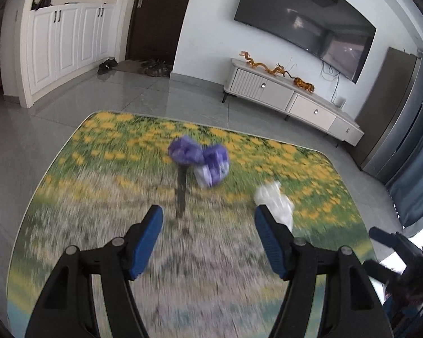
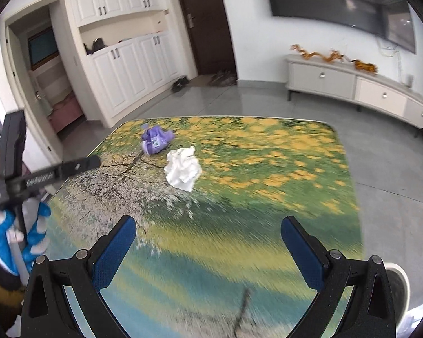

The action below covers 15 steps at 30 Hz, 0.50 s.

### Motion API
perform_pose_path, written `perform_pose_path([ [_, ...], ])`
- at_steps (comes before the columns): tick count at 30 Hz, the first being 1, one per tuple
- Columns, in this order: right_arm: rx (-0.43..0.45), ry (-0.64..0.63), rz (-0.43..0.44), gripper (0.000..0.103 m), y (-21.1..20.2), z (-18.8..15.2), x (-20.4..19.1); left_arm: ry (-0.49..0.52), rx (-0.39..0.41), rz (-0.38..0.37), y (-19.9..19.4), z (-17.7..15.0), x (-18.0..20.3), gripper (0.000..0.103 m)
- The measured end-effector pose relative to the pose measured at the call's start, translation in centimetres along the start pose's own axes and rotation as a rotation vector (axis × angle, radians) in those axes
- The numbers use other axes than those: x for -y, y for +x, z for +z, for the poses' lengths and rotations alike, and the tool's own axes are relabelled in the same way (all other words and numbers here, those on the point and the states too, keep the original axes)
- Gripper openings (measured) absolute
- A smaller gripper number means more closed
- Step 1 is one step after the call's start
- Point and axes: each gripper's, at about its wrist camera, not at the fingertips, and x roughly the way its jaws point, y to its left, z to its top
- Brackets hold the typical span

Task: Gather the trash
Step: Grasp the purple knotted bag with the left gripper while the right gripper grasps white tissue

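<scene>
A crumpled purple wrapper (image 1: 201, 159) lies on the flower-print table (image 1: 98, 169), ahead of my left gripper (image 1: 208, 211). A crumpled white tissue (image 1: 276, 202) lies to its right, just beyond the right fingertip. The left gripper is open and empty, above the table. In the right wrist view the purple wrapper (image 2: 155, 139) and the white tissue (image 2: 183, 169) lie at the table's (image 2: 296, 169) far left. My right gripper (image 2: 208, 225) is open and empty, well short of them. The left gripper's body (image 2: 22, 180) shows at the left edge.
A white bin rim (image 2: 397, 278) shows at the table's near right corner. Beyond the table are grey floor tiles, a white TV cabinet (image 1: 281, 95), a wall TV (image 1: 304, 17), white cupboards (image 1: 62, 42) and a dark door (image 1: 157, 14).
</scene>
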Motion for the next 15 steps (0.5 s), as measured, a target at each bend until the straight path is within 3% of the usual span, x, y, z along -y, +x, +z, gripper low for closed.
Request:
perform_pose_path([
  [10,-0.056,-0.049,0.091,0.1,8.5,3.5,-1.5,-0.006,-0.096,0.113,9.8,5.1,0.2,0.066],
  [15,-0.089,-0.062,0.095,0.089,11.3,4.6,-2.0,-0.015,-0.107,0.152,11.7,5.1,-0.3,0.065],
])
